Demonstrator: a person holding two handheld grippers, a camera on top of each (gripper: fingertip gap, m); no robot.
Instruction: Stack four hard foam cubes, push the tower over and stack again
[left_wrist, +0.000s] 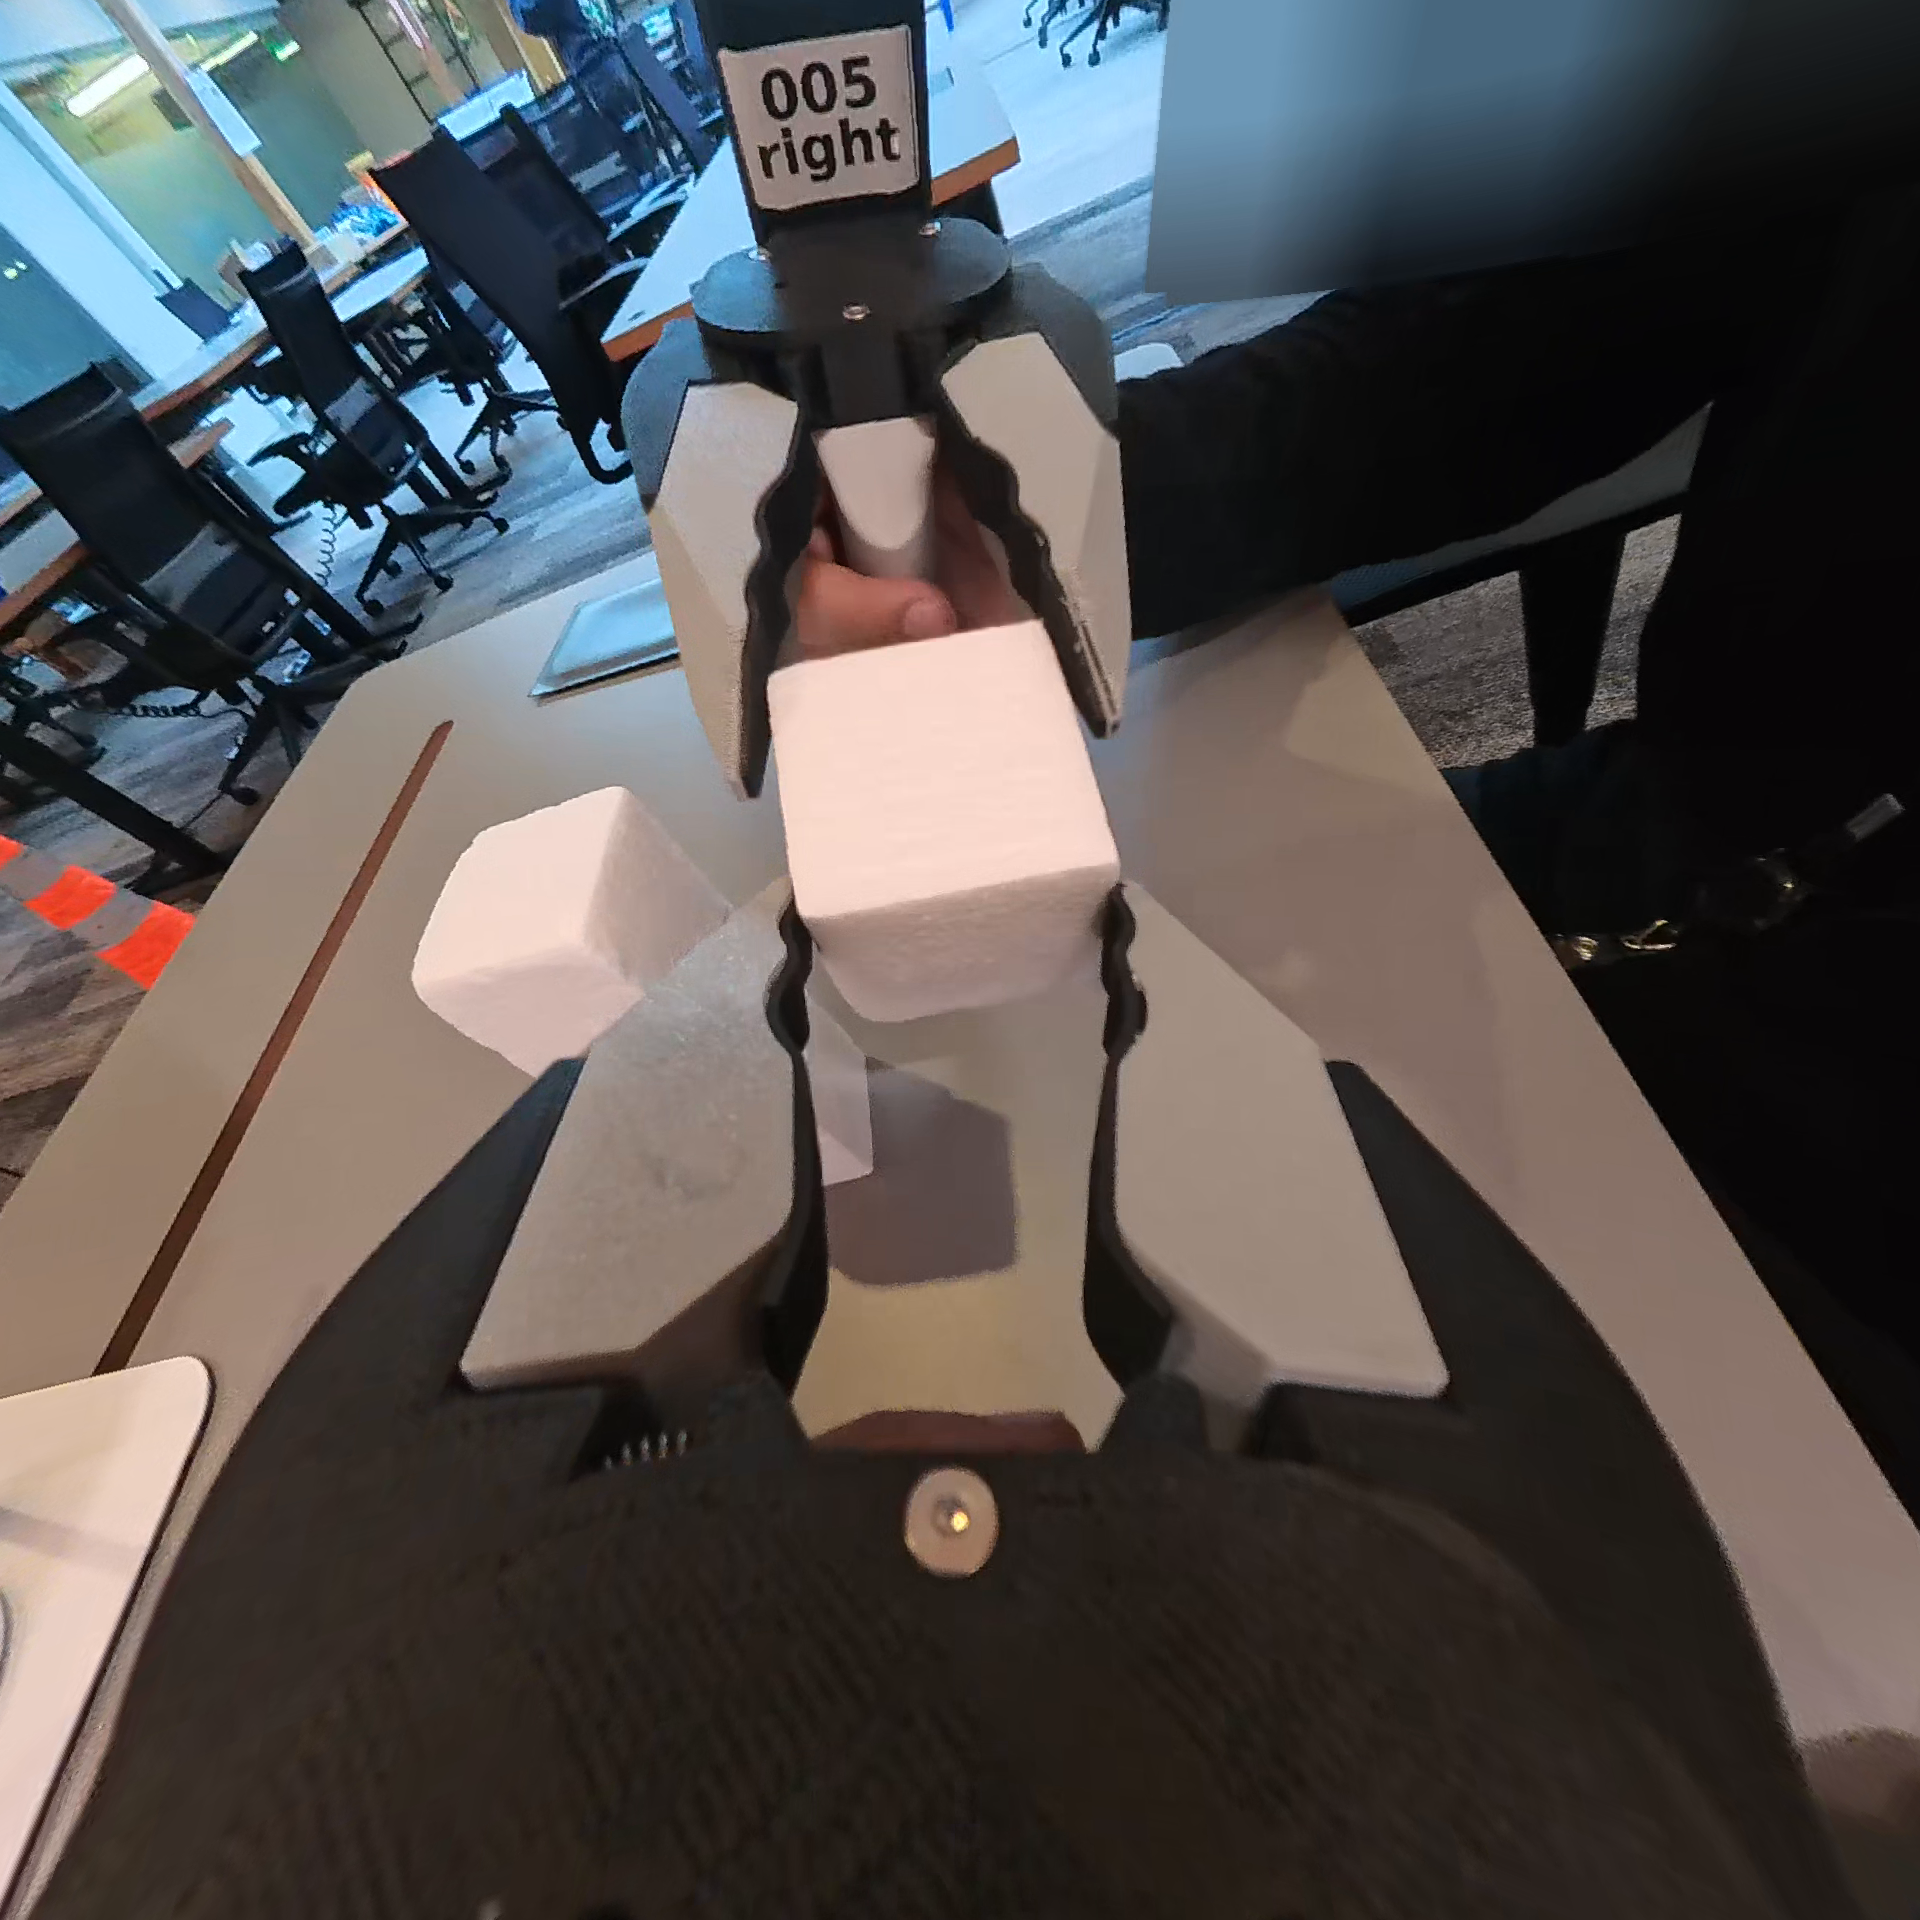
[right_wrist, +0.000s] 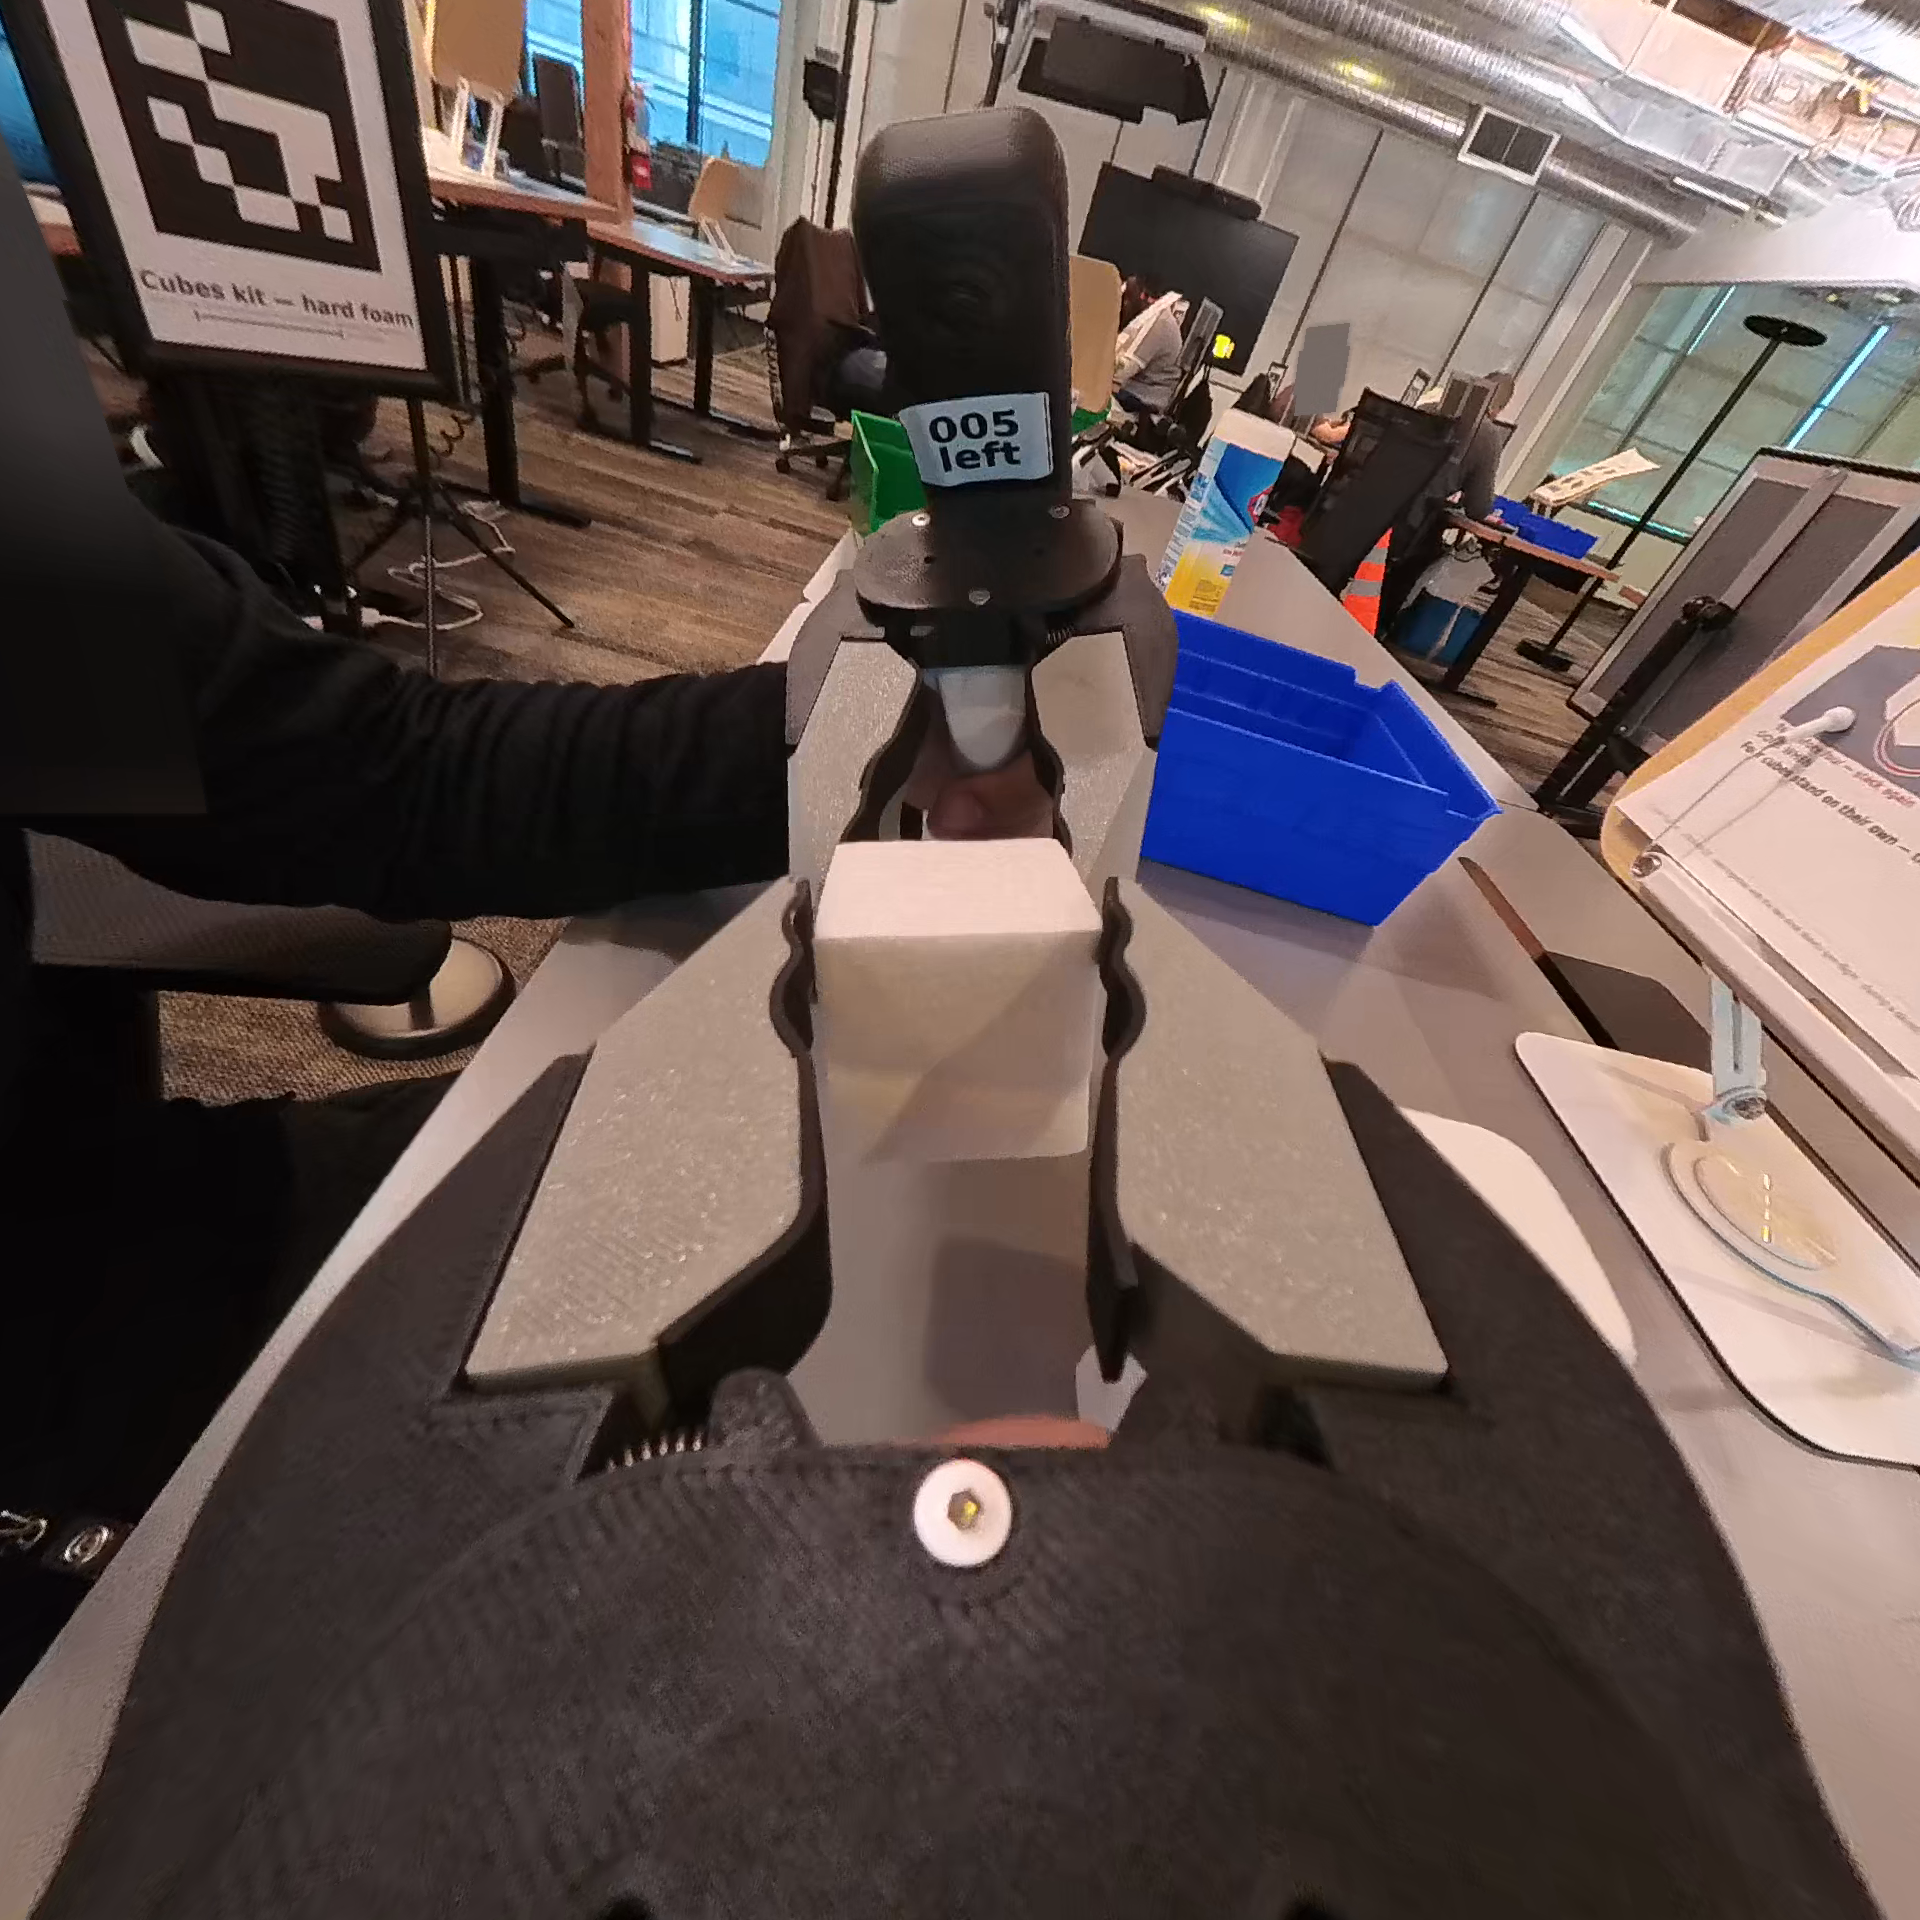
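White hard-foam cube (left_wrist: 940, 831) sits between both tools, raised off the grey tabletop (left_wrist: 1299, 831); what bears it from below can't be told.

Left gripper (left_wrist: 951, 961): tips flank the cube's near lower faces and appear to pinch it. Right gripper (right_wrist: 951, 956), facing it from 12 o'clock: in its own view the jaws bracket the same cube's side faces, contact looks likely but is not certain.

Second white foam cube (left_wrist: 566, 925) lies tilted on the table at 9 o'clock of the held one. Blue plastic bin (right_wrist: 1299, 800) stands at 2 o'clock in the right wrist view.

Judgement: light, rigid, grainy skin with fair grip, corners crumble-prone. Take opposite flat faces, mid-height, with modest squeeze.
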